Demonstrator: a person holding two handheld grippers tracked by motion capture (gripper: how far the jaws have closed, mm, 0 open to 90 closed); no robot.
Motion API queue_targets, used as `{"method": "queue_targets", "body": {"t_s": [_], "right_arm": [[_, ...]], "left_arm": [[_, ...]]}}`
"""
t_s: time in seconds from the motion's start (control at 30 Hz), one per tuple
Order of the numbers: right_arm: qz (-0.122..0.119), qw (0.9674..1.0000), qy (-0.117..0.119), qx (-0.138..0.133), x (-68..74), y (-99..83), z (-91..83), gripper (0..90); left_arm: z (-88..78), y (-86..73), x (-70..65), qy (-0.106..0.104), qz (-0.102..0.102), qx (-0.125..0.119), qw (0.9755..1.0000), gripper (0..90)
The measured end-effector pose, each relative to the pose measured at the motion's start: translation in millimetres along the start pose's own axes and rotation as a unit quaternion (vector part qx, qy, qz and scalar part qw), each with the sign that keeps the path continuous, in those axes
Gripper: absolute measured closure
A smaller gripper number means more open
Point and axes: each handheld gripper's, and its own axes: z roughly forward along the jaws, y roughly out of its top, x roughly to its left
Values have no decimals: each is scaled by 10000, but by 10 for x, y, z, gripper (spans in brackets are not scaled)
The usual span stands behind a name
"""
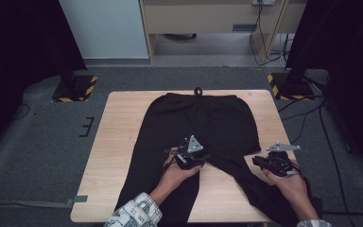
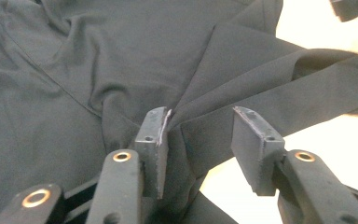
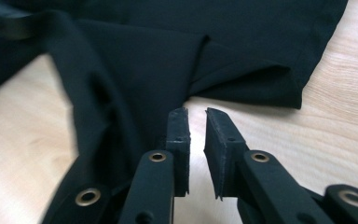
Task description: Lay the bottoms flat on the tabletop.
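I am arranging black trousers [image 1: 203, 124] on the table [image 1: 118, 142]. My left gripper [image 2: 200, 140] stands spread over the crotch folds; my right gripper [image 3: 196, 135], nearly pressed together, holds nothing beside the leg. Next, I must re-grip cloth.

Trousers lying across the table

The trousers [image 1: 196, 123] are lying on the table [image 1: 118, 142], waistband at the far edge; the left gripper [image 1: 189, 158] is sitting over the crotch, the right gripper [image 1: 275, 163] beside the folded leg.
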Motion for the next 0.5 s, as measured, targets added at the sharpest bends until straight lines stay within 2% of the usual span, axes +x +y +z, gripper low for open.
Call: {"method": "queue_targets", "body": {"t_s": [0.2, 0.27, 0.37, 0.47, 0.5], "right_arm": [[341, 9993, -170, -13, -104, 48, 272, 685], [506, 9986, -89, -105, -123, 49, 312, 632], [521, 9985, 3, -152, -129, 55, 358, 580], [578, 9983, -59, -51, -133, 64, 435, 552], [653, 9978, -47, -98, -133, 69, 453, 545]], "left_arm": [[63, -16, 2, -58, -212, -87, 9997, 436], [113, -30, -17, -130, -171, -15, 9998, 412], [189, -62, -38, -146, -96, 128, 9998, 388], [238, -82, -56, -169, -99, 192, 9996, 375], [249, -83, -69, -176, -77, 224, 9996, 368]]}}
